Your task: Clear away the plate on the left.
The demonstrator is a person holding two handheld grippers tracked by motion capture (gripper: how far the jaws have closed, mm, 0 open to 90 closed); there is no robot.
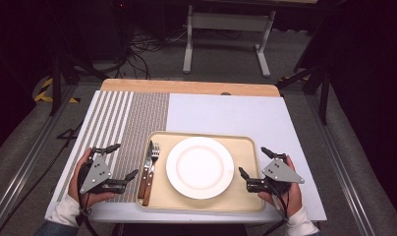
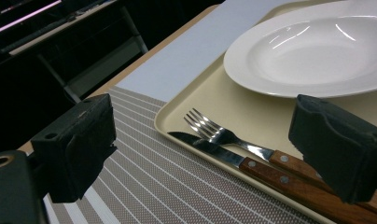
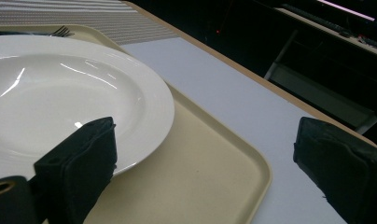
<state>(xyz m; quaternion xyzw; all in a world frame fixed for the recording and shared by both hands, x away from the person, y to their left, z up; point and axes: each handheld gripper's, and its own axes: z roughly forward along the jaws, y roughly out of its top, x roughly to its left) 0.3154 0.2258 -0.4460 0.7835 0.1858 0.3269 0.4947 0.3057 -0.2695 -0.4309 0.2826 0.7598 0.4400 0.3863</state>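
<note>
A white plate [image 1: 200, 167] sits in the middle of a beige tray [image 1: 245, 147] near the table's front edge. A fork [image 1: 154, 157] and a wooden-handled knife [image 1: 146, 172] lie side by side along the tray's left side. My left gripper [image 1: 127, 159] rests open on the striped placemat [image 1: 137, 118], just left of the tray, with nothing between its fingers. In the left gripper view the fork [image 2: 210, 128] and knife [image 2: 214, 151] lie ahead of the open jaws. My right gripper [image 1: 251, 160] is open at the tray's right rim; the plate [image 3: 60, 88] lies beyond its left jaw.
The table top [image 1: 226, 113] is white to the right of the placemat, with a wooden strip along its far edge. Beyond the table stand a white table frame [image 1: 226, 29] and loose cables on the floor.
</note>
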